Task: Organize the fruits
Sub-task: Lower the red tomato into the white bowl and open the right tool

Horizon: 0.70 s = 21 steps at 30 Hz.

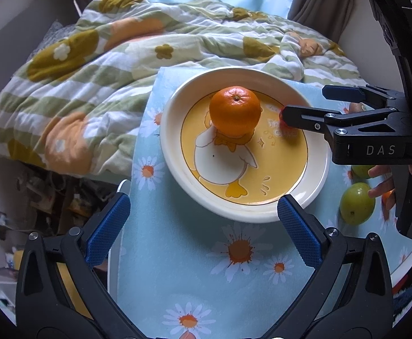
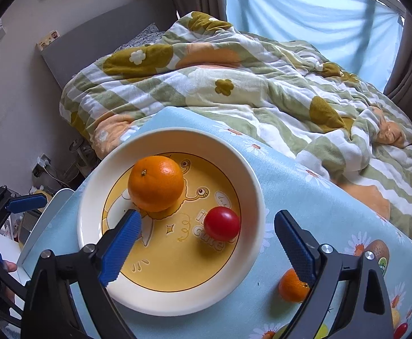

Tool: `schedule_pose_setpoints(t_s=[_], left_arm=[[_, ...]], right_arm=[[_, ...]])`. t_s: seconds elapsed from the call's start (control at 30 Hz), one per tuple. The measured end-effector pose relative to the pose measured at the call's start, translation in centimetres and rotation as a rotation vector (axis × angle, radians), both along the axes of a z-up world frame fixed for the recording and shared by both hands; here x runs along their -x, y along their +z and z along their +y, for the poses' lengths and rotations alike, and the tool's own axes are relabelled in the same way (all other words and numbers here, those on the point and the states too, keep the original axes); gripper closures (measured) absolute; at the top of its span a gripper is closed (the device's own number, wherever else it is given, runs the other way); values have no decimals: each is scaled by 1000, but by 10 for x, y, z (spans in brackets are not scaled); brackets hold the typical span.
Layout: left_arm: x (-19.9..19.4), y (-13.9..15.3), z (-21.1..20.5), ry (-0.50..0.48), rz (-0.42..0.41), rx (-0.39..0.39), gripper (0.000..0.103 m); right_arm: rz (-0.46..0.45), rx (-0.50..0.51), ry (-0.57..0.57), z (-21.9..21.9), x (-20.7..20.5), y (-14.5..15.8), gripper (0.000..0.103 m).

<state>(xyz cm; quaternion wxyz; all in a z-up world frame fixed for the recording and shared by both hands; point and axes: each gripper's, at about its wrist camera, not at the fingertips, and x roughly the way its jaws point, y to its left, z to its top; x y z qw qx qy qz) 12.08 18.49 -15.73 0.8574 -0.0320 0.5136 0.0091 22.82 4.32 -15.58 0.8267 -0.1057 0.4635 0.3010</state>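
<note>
A white plate (image 1: 169,147) with a yellow duck picture stands on the daisy cloth. An orange (image 1: 235,111) sits upright on it. My right gripper (image 1: 303,102) reaches in from the right and half hides a red tomato (image 1: 282,123). In the right wrist view the tomato (image 2: 222,224) lies on the plate (image 2: 258,197) beside the orange (image 2: 156,183). It is between the blue pads of my right gripper (image 2: 208,216), which stand wide apart and clear of it. My left gripper (image 1: 203,226) hovers open at the plate's near rim, holding nothing.
Two green fruits (image 1: 357,203) lie right of the plate by a person's fingers (image 1: 381,188). A small mandarin (image 2: 292,285) and a kiwi (image 2: 377,251) rest on the blue cloth (image 2: 304,186). A rumpled quilt (image 1: 92,70) covers the bed behind the table.
</note>
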Motion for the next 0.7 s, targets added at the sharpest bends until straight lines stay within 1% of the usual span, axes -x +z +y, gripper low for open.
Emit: schedule_pose_setpoints(t_s=[0.23, 0.37, 0.5, 0.7], left_arm=[[2, 18, -2, -31, -23, -23, 0], [2, 31, -7, -61, -41, -33, 0], [2, 46, -14, -99, -70, -28, 0], [-1, 66, -26, -174, -105, 1, 0]], right_arm=[[-22, -12, -37, -7, 9, 21, 9], [-37, -15, -81, -18, 18, 41, 9], [-47, -16, -156, -40, 31, 66, 9], [-83, -5, -299, -84, 55, 102, 9]])
